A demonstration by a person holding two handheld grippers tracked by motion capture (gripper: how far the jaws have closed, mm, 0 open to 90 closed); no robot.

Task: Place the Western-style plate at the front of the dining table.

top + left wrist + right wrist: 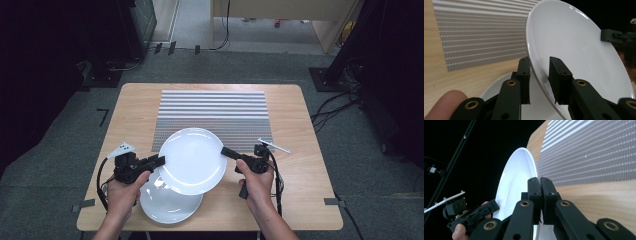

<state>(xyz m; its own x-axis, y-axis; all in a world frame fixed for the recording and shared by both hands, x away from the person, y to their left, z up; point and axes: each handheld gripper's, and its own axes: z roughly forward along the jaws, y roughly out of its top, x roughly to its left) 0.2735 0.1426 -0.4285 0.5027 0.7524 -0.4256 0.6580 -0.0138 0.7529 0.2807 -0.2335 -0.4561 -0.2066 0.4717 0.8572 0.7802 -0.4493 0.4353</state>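
High view: fixed camera above the person's edge of the table (295, 200), facing forward and down; it takes in the whole tabletop, the striped mat (212, 112) toward 12 o'clock, and the floor beyond. Left gripper view: camera riding on the left gripper (539, 82), sighting close along its jaws across the raised plate (574, 55) toward the mat (479, 37) at 10 o'clock; the right gripper (616, 36) appears at 2 o'clock. Right gripper view: camera on the right gripper (540, 200), rolled sideways, equally close. All three views share the raised plate (192, 160) (511, 187) and the mat (594, 152).
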